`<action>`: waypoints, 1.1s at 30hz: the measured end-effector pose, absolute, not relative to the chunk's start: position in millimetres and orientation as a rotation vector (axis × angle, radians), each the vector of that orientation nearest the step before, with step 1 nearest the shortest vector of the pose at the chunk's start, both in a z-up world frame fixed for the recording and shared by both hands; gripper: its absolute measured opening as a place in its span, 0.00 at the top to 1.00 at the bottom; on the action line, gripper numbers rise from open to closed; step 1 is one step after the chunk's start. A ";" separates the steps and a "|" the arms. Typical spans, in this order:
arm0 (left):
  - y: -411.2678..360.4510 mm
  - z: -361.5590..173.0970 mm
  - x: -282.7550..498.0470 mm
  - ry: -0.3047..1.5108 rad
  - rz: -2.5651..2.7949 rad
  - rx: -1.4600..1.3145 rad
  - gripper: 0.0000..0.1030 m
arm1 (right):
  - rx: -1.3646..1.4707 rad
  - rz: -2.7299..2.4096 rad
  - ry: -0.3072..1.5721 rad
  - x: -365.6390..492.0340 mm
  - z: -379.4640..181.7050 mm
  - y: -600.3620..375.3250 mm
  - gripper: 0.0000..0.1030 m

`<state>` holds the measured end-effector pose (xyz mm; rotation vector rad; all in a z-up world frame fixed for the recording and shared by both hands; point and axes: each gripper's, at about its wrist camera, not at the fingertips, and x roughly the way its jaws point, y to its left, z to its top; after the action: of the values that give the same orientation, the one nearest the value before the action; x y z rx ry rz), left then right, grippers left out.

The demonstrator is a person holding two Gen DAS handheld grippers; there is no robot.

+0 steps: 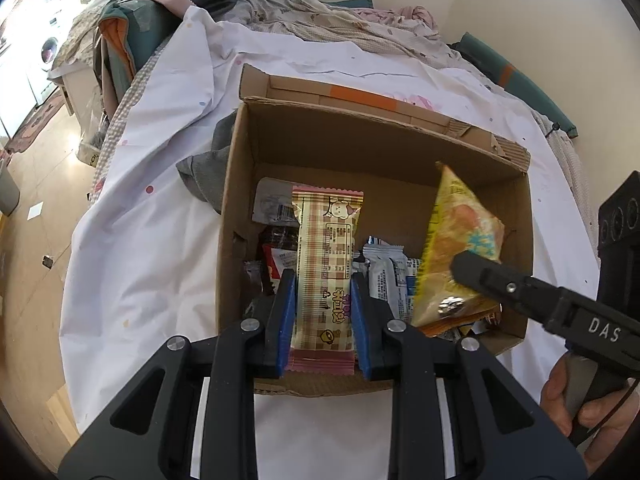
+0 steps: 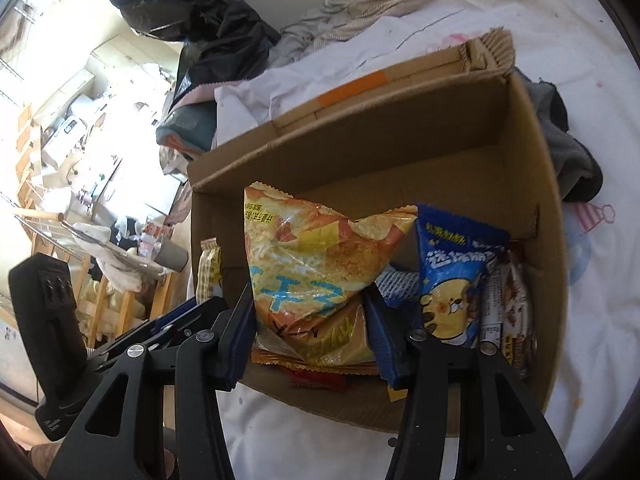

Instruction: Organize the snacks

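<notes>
An open cardboard box (image 1: pixel 360 140) sits on a white bed sheet (image 1: pixel 160 200), with several snack packets lying in its near half. My left gripper (image 1: pixel 323 280) is shut on a long cream-and-pink checked snack bar (image 1: pixel 326 240), which hangs lengthwise over the box's near left part. My right gripper (image 2: pixel 310 296) is shut on a crinkled yellow-orange snack bag (image 2: pixel 320 256), with its lower end low inside the box's near part. In the left wrist view that bag (image 1: pixel 460 220) stands up at the box's right side. A blue snack bag (image 2: pixel 452 280) leans inside the box beside it.
White and dark packets (image 1: pixel 384 276) lie on the box floor; its far half is bare cardboard. A grey cloth (image 1: pixel 208 172) is bunched against the box's left wall. Crumpled bedding (image 1: pixel 340 16) is piled behind. The bed's edge drops to a wooden floor (image 1: pixel 36 208) on the left.
</notes>
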<state>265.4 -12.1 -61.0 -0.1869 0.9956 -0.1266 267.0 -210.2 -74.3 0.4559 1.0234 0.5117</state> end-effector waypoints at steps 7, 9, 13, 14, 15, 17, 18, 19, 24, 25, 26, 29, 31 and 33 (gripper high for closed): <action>-15.4 -62.2 262.2 0.992 -0.143 -0.169 0.36 | 0.513 0.516 0.980 263.8 -63.7 -220.4 0.20; -15.7 -58.8 259.5 0.974 -0.140 -0.161 0.20 | 0.533 0.512 0.948 261.2 -56.9 -226.9 0.19; -10.7 -49.7 251.2 0.936 -0.113 -0.149 0.19 | 0.546 0.471 0.896 252.8 -46.1 -238.4 0.14; -7.9 -47.7 248.2 0.932 -0.105 -0.157 0.19 | 0.541 0.458 0.887 249.8 -43.3 -240.0 0.14; -5.1 -46.1 245.6 0.930 -0.096 -0.163 0.19 | 0.533 0.447 0.879 246.7 -41.2 -241.6 0.14; 1.8 -41.3 237.8 0.918 -0.071 -0.174 0.19 | 0.499 0.409 0.859 237.3 -35.1 -244.1 0.14; 4.4 -38.3 233.6 0.908 -0.060 -0.171 0.19 | 0.478 0.392 0.846 231.8 -31.8 -244.7 0.13; 6.9 -34.4 228.7 0.894 -0.050 -0.167 0.19 | 0.461 0.382 0.834 225.8 -29.2 -246.2 0.12; 14.9 -18.7 202.7 0.830 -0.025 -0.146 0.19 | 0.401 0.356 0.803 199.0 -18.0 -244.9 0.07; 16.3 -17.8 197.7 0.827 -0.025 -0.155 0.19 | 0.391 0.351 0.804 195.7 -17.7 -243.9 0.07; 17.6 -17.7 190.5 0.824 -0.022 -0.162 0.19 | 0.379 0.345 0.807 189.9 -17.9 -243.3 0.07; 16.9 -16.8 176.8 0.813 -0.011 -0.152 0.19 | 0.351 0.332 0.810 174.6 -17.5 -241.4 0.07; 16.1 -15.8 169.1 0.800 0.003 -0.138 0.19 | 0.330 0.331 0.806 164.7 -16.8 -241.6 0.06; 14.0 -14.0 161.7 0.790 0.004 -0.124 0.19 | 0.311 0.325 0.808 156.6 -16.8 -240.4 0.06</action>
<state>161.7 14.0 -14.0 -0.1242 0.7895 0.0042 156.6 -240.4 -16.8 0.3109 0.8077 0.3247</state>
